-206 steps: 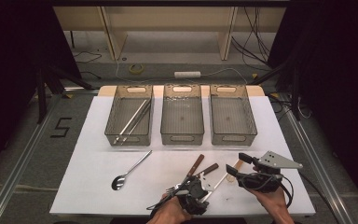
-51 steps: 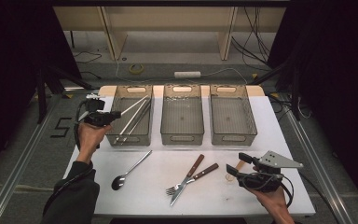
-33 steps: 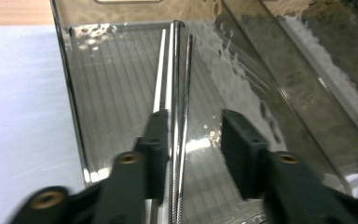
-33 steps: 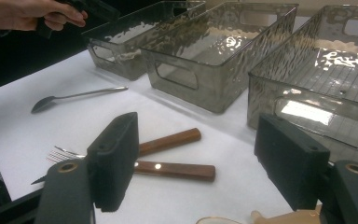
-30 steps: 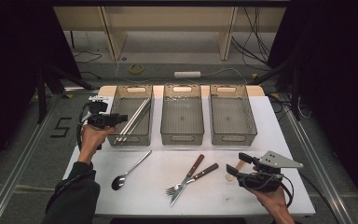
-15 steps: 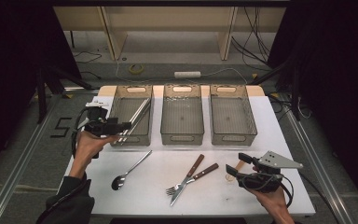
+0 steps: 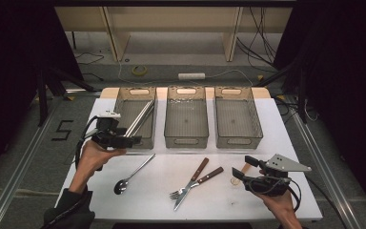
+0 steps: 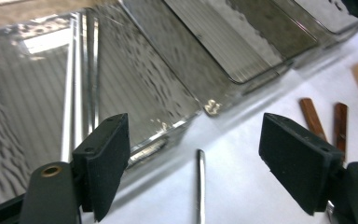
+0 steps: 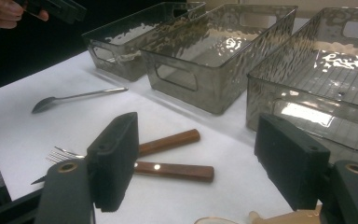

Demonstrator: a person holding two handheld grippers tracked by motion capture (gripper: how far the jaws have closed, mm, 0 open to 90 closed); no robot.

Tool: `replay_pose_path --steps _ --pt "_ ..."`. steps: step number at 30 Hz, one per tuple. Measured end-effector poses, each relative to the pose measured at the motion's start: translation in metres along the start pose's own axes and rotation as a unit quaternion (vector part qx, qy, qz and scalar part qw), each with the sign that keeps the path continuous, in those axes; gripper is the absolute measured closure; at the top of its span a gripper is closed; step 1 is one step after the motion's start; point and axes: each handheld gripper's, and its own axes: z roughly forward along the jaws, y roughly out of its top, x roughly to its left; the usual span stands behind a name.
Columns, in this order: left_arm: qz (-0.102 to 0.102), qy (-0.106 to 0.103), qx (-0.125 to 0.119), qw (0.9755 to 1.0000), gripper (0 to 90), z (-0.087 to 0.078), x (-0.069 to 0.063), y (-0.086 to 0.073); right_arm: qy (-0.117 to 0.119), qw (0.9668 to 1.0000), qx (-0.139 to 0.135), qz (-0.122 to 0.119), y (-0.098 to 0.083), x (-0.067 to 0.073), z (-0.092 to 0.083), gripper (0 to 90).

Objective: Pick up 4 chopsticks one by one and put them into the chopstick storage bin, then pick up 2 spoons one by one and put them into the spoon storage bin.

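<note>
Cutlery sorting: left gripper (image 7: 132, 141) fingers just opened, empty, spoon (image 7: 132, 174) lying below them for pickup; right gripper (image 7: 243, 169) fingers wide, empty, fork (image 7: 185, 189) beyond them.

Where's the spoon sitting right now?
In the high view the spoon lies on the white table, left of the fork and knife, just in front of the left bin and below the left gripper.

High view: above near table edge, facing forward and down over table (image 7: 286, 129). Left gripper view: close, low, toward left bin (image 8: 135, 84). Right gripper view: low, near, across knife (image 9: 177, 171). Shared: spoon (image 7: 132, 174), three bins.
</note>
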Motion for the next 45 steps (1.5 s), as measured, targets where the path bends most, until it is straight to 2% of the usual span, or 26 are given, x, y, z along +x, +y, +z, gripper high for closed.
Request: replay_pose_path --steps 10,17,27,35,40,45 --pt "0.026 -0.004 0.050 0.9984 23.4 0.004 -0.015 -0.010 0.004 1.0000 0.003 0.003 -0.001 -0.002 0.002 31.6" --pt "0.030 -0.009 0.075 0.9967 23.2 0.008 -0.024 -0.020 0.006 1.0000 0.005 0.001 0.000 -0.001 0.002 31.5" --pt "0.034 -0.005 0.106 0.9938 22.3 0.013 -0.027 -0.031 0.007 1.0000 0.005 0.001 0.000 -0.001 0.003 31.5" --pt "0.040 0.000 0.146 0.9884 22.0 0.021 -0.028 -0.039 0.006 1.0000 0.005 0.001 0.000 -0.001 0.002 31.5" --pt "0.035 0.003 0.162 0.9862 21.9 0.026 -0.026 -0.044 0.007 1.0000 0.005 -0.002 0.000 0.000 0.002 31.5" --pt "0.037 0.010 0.190 0.9811 24.1 0.033 -0.024 -0.051 0.007 1.0000 0.006 -0.002 0.000 -0.001 0.003 31.5"
